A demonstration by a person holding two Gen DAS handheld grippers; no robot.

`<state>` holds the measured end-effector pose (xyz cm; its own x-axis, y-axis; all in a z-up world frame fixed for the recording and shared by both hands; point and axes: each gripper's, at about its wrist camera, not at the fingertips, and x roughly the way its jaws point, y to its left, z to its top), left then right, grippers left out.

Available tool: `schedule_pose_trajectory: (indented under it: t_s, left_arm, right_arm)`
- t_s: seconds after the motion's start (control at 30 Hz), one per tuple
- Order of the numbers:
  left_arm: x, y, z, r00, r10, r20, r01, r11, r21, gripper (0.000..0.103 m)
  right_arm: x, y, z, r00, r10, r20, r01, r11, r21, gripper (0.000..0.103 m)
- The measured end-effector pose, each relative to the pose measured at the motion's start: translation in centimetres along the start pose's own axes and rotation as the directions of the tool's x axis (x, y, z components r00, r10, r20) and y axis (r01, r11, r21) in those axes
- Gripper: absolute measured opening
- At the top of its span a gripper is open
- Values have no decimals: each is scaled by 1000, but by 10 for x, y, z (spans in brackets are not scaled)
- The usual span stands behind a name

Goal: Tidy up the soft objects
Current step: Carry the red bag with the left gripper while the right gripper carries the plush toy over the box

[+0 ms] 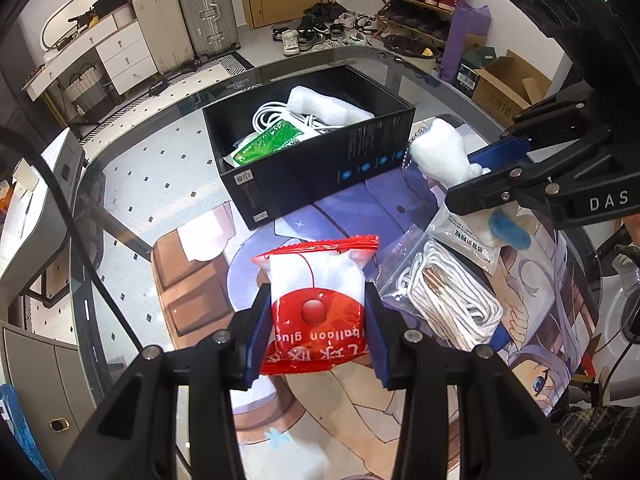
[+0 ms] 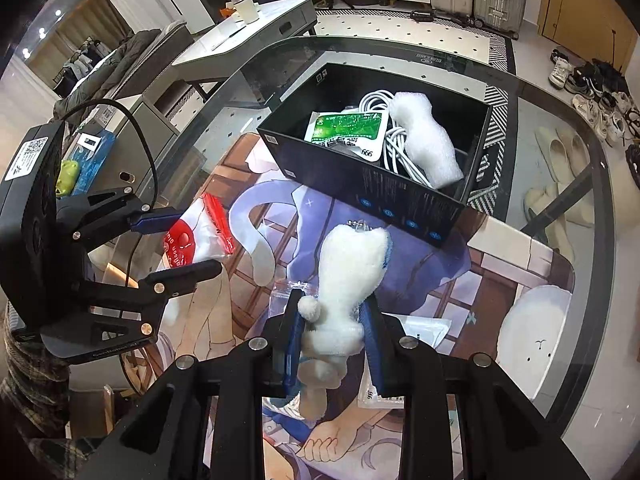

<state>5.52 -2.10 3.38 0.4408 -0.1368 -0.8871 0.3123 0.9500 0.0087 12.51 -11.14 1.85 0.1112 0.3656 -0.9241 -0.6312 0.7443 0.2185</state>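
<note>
We see the left gripper [image 1: 318, 320] clamped on a red-and-white packet [image 1: 318, 300]. The right gripper [image 2: 332, 328] is clamped on a white plush toy [image 2: 348, 276]. Beyond both claws sits the black box [image 1: 320, 160].

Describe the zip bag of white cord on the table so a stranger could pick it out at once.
Start at the black box on the glass table. Nearer the camera, right of the red-and-white packet held in the left tool, lies a clear zip bag. Only it holds coiled white cord with copper-coloured ends.
</note>
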Motion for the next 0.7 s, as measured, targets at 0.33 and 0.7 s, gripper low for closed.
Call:
schedule_pose_trajectory:
  t_s: [0.33, 0.7]
  left_arm:
    - [-8, 4, 17, 998, 33, 45, -33, 999, -2, 41]
    - [-10, 8, 32, 997, 35, 69, -36, 999, 5, 41]
  right_arm:
    - [-6, -8, 14, 999, 10, 32, -11, 1000, 3, 27]
    - [-20, -19, 25, 997, 20, 73, -20, 1000, 12, 27]
